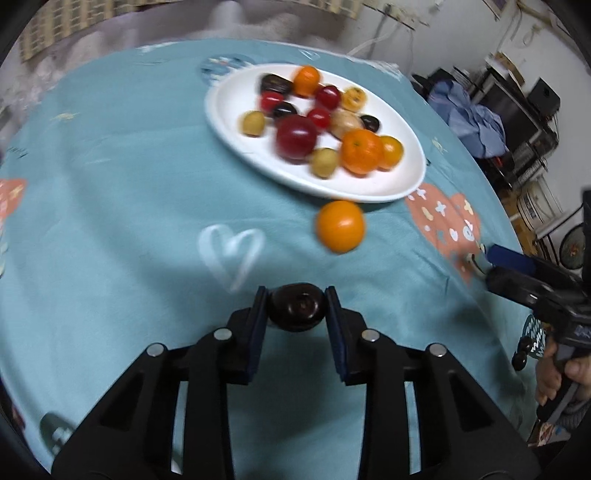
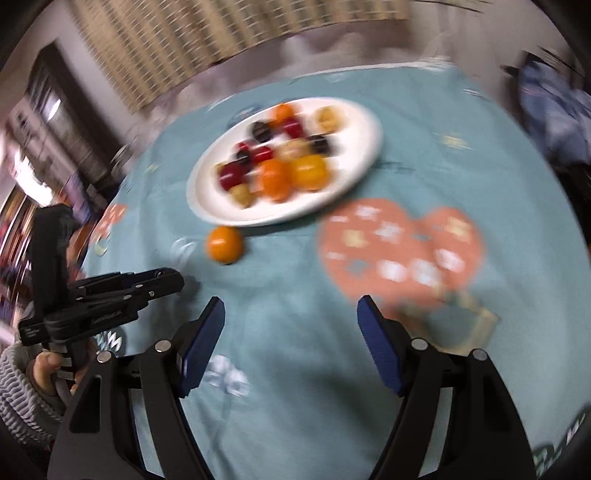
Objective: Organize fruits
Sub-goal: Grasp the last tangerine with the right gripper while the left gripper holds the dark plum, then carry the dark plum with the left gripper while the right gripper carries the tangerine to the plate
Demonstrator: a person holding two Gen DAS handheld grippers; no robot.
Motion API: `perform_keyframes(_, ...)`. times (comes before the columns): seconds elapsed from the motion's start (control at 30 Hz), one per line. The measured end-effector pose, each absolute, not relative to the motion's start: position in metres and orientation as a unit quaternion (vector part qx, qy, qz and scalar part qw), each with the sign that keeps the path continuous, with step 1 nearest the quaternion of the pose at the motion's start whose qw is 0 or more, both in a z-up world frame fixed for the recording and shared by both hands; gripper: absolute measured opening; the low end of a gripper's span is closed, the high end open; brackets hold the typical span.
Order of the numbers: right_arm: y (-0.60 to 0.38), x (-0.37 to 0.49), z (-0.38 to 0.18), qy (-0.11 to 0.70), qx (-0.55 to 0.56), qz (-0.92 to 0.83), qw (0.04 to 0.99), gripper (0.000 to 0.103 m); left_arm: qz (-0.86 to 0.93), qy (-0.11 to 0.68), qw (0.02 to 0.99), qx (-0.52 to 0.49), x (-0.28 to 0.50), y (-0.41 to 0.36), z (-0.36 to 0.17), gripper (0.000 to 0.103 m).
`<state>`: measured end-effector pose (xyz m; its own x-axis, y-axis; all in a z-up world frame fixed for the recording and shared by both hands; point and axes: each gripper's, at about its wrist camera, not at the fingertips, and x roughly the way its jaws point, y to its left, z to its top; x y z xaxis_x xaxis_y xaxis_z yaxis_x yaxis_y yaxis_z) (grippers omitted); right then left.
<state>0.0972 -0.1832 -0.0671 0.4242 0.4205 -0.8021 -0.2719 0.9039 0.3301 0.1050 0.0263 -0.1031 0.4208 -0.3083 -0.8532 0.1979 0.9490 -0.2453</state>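
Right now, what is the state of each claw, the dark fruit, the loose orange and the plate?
Left claw: shut on the dark fruit.
Dark fruit: gripped between the pads, off the plate.
Right claw: open, nothing between its pads.
Loose orange: on the tablecloth beside the plate, not held.
Plate: on the tablecloth, filled with mixed fruits.

White wall (image 1: 424, 33), cluttered shelves (image 1: 517, 122)

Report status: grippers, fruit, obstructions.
Left gripper shut on dark fruit. Right gripper open, empty. Loose orange beside plate. Path clear.
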Motion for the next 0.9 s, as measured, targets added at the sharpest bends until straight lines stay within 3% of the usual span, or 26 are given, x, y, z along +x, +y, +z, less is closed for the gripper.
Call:
perform_keyframes(0.17,-0.122,0.128,-0.080,0.513,0.032,0.238,0.824,0.074,-0.111,0.513,0.849,-0.070,0.078,0.069,-0.096,0.031)
perform_keyframes(0.4,-0.100,0.161,-0.104,0.546,0.047,0.213,0.809,0.063,-0.080,0.513,0.848,-0.106,0.053,0.103,-0.102,0.031)
perform_keyframes(0.63,-0.098,0.167,-0.116,0.556,0.047,0.199,0.806,0.039,-0.090,0.516,0.845,-0.104,0.056,0.095,-0.105,0.031)
perform_keyframes(0.9,-0.139,0.121,-0.101,0.532,0.045,0.202,0.821,0.037,-0.109,0.514,0.848,-0.073,0.061,0.066,-0.101,0.031)
